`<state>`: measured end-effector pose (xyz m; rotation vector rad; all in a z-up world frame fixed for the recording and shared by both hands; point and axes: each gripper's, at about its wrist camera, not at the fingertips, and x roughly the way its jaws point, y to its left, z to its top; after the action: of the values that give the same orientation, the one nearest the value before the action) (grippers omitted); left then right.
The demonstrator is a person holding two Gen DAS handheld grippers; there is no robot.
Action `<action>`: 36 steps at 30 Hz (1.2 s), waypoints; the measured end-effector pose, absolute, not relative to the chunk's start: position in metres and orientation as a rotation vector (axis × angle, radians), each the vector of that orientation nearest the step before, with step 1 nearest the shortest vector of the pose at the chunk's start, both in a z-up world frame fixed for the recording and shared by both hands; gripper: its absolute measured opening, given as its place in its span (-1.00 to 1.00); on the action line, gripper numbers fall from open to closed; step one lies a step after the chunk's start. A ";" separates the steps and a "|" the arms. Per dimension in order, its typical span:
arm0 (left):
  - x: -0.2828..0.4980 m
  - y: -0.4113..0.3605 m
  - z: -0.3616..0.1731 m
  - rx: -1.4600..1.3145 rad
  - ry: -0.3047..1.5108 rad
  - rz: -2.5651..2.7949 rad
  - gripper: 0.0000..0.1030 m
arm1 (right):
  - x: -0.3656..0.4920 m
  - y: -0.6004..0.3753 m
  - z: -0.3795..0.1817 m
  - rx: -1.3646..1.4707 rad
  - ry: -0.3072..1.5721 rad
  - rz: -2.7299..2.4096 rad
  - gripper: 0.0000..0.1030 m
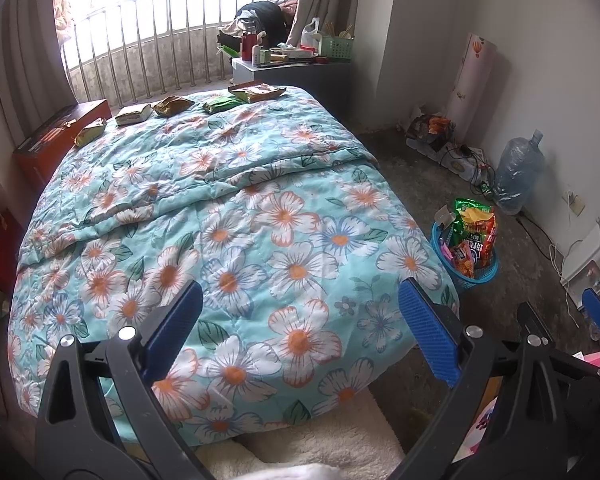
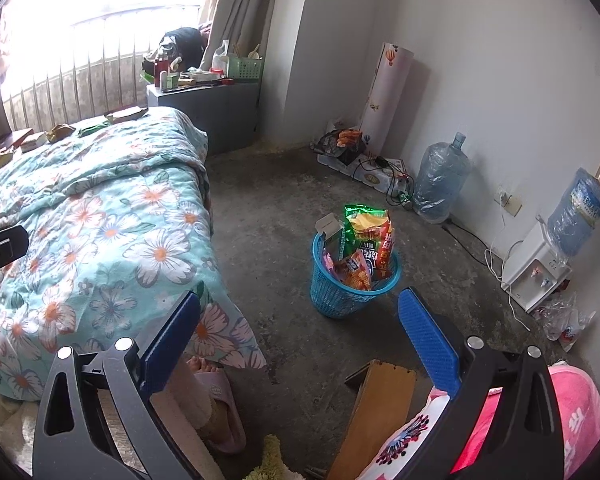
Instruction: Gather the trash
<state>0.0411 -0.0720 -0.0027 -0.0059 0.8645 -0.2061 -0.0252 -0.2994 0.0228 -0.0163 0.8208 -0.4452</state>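
Observation:
Several snack wrappers lie in a row at the far end of the floral bed (image 1: 236, 208): a yellow-green one (image 1: 90, 131), a pale one (image 1: 133, 115), a brown one (image 1: 172, 105), a green one (image 1: 219, 105) and a larger one (image 1: 257, 92). A blue basket (image 2: 350, 280) on the floor right of the bed holds several snack bags (image 2: 366, 240). My left gripper (image 1: 300, 332) is open above the near end of the bed, holding nothing. My right gripper (image 2: 300, 336) is open over the floor near the basket, also holding nothing.
A grey bedside cabinet (image 2: 220, 116) with clutter stands by the window railing. Water jugs (image 2: 440, 178), a dispenser (image 2: 536, 276), cables and a rolled mat (image 2: 384, 96) line the right wall. A person's slippered foot (image 2: 212, 396), a wooden board (image 2: 376, 412) and pink cloth (image 2: 576, 412) are close below.

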 end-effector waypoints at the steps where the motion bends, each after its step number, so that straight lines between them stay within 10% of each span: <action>1: 0.041 -0.072 -0.003 -0.006 0.865 -0.206 0.83 | -0.025 -0.299 0.023 -0.019 0.820 -0.445 0.87; 36: 0.040 -0.073 -0.004 -0.005 0.873 -0.209 0.83 | -0.028 -0.297 0.028 -0.042 0.806 -0.448 0.87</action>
<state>0.0396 -0.0726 -0.0039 -0.0048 0.8726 -0.2093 -0.0282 -0.2967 0.0279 -0.0416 0.8058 -0.4481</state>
